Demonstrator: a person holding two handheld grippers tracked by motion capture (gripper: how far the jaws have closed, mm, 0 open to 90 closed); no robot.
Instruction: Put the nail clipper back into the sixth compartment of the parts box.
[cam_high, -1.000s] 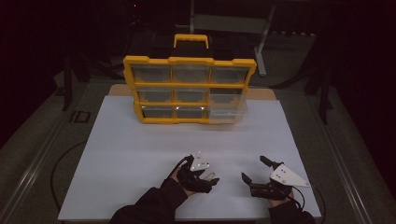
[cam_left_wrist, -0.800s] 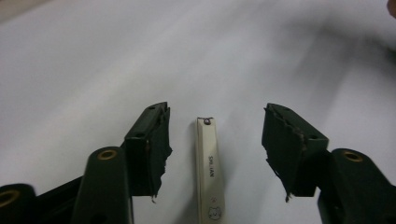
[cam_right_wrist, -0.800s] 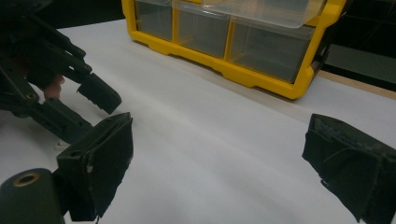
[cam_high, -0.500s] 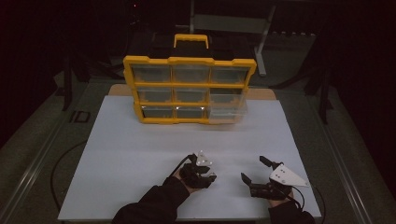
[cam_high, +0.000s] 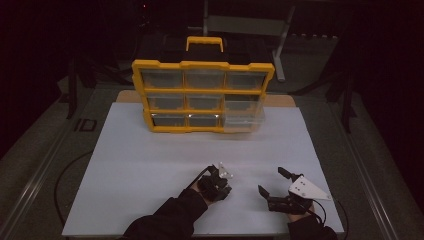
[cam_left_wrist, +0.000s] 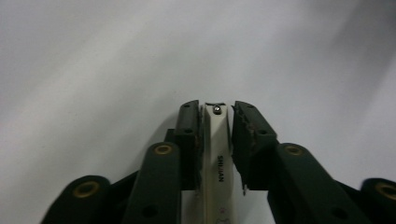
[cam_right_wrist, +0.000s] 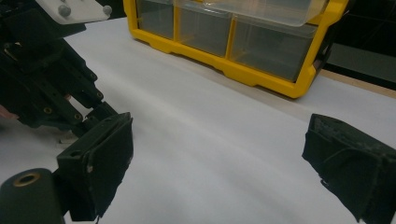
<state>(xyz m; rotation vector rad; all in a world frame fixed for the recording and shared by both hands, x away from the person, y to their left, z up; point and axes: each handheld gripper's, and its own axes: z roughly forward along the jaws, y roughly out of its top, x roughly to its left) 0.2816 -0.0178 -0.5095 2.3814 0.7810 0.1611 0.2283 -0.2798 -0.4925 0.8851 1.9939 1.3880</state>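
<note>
Between the left tongs (cam_left_wrist: 215, 122), clamped: a cream strip (cam_left_wrist: 217, 158) pointing forward; right tongs (cam_right_wrist: 219, 163) apart.

We see a slim cream-coloured bar (cam_left_wrist: 217, 154), printed "SHIJIAN" and bearing a small screw at its tip, lying on the white sheet (cam_high: 150, 165) well in front of the yellow drawer organizer (cam_high: 202, 95).

Black tool (cam_high: 218, 181), dark sleeve (cam_high: 170, 220).

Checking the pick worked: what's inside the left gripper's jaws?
The left gripper is shut on a slim cream tool marked SHIJIAN. Its lower end is covered.
</note>
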